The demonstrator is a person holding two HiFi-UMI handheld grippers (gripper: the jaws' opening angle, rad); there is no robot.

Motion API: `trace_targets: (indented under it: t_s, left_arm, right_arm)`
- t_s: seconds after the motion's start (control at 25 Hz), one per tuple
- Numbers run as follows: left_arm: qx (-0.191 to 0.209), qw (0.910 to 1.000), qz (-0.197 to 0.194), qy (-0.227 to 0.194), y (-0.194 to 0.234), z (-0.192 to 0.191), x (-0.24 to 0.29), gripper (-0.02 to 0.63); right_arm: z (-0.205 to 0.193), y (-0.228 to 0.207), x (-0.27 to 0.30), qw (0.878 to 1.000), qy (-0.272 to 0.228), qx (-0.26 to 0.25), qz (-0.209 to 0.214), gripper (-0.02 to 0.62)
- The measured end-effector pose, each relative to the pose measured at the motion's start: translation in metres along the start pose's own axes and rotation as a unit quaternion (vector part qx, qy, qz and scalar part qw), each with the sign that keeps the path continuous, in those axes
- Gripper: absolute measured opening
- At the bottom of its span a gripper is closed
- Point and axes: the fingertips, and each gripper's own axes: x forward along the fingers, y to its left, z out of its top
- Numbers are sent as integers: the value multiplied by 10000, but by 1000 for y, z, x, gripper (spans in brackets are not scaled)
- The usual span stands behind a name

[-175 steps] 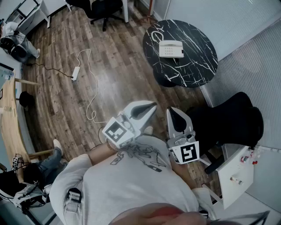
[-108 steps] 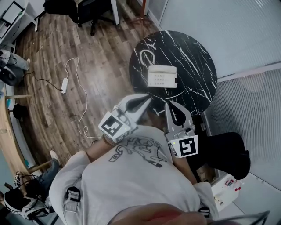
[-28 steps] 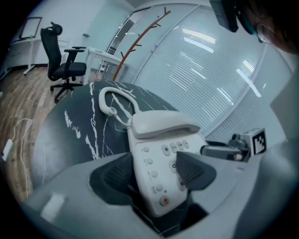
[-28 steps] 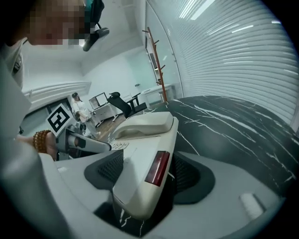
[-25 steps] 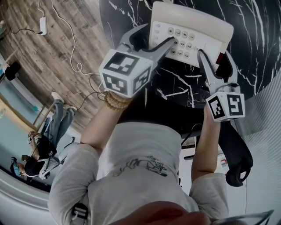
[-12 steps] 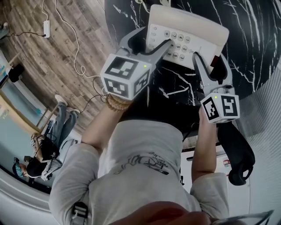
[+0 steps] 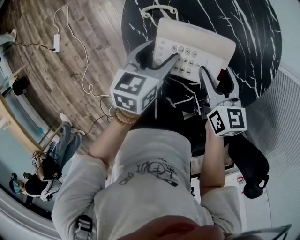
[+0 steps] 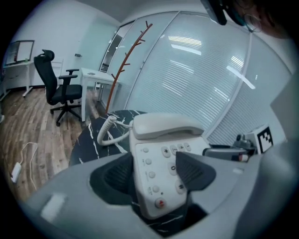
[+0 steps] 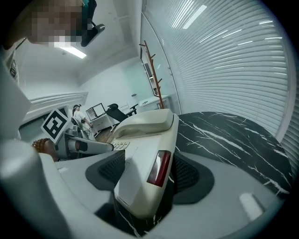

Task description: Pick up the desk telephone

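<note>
The cream desk telephone hangs above the round black marble table, its handset in the cradle and its coiled cord trailing toward the tabletop. My left gripper is shut on the phone's left, keypad end. In the left gripper view the pads clamp the telephone across its keypad, one jaw on each side of my left gripper. My right gripper is shut on the right end. In the right gripper view the telephone, with a red panel on its side, sits squeezed in my right gripper.
A black chair stands by my right side near the table. A power strip with a white cable lies on the wood floor. A person sits at lower left. A coat rack and an office chair stand beyond the table.
Both grippers have risen together with the telephone held between them, so the phone is off the tabletop, which looks smaller and farther below. The grip on each end is unchanged.
</note>
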Motion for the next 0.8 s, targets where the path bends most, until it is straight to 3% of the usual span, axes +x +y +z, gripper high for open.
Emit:
trace_targets:
  t_s: [0.8]
  left_arm:
    - [667, 9932, -160, -938, -114, 138, -107, 288]
  right_arm:
    - [140, 58, -131, 9940, -993, -329, -311, 311]
